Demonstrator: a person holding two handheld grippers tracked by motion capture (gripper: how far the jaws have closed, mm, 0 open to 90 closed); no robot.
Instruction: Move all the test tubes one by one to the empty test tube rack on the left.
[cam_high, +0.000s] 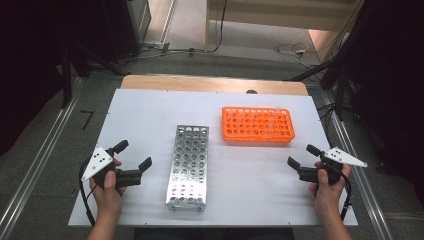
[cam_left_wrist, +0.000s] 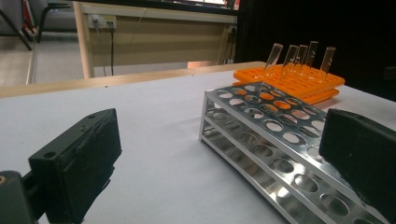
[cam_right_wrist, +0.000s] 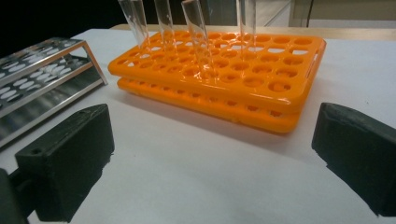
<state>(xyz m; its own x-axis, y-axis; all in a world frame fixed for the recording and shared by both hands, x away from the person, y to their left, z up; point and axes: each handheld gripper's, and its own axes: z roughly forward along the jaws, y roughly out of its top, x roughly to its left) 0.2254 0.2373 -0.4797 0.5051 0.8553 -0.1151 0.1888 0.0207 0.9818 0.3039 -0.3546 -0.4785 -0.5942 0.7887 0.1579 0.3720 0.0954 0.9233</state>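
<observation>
White tabletop (cam_high: 150, 110) is occupied by a metal rack (cam_high: 188, 167) and an orange rack (cam_high: 258, 124) holding glass tubes (cam_right_wrist: 198, 37), flanked by the left gripper (cam_high: 133, 155) and right gripper (cam_high: 301, 156), fingers spread open and empty.

The right tongs (cam_right_wrist: 212, 163) stand wide open with nothing between them above the white counter (cam_right_wrist: 196, 186). Just beyond sits the orange rack (cam_right_wrist: 243, 74) holding clear tubes (cam_right_wrist: 198, 35); a metal rack (cam_right_wrist: 42, 79) lies off to their left.

Lab: test-tube racks (cam_high: 258, 125), glass tubes (cam_right_wrist: 198, 39), white bench (cam_high: 140, 120).
</observation>
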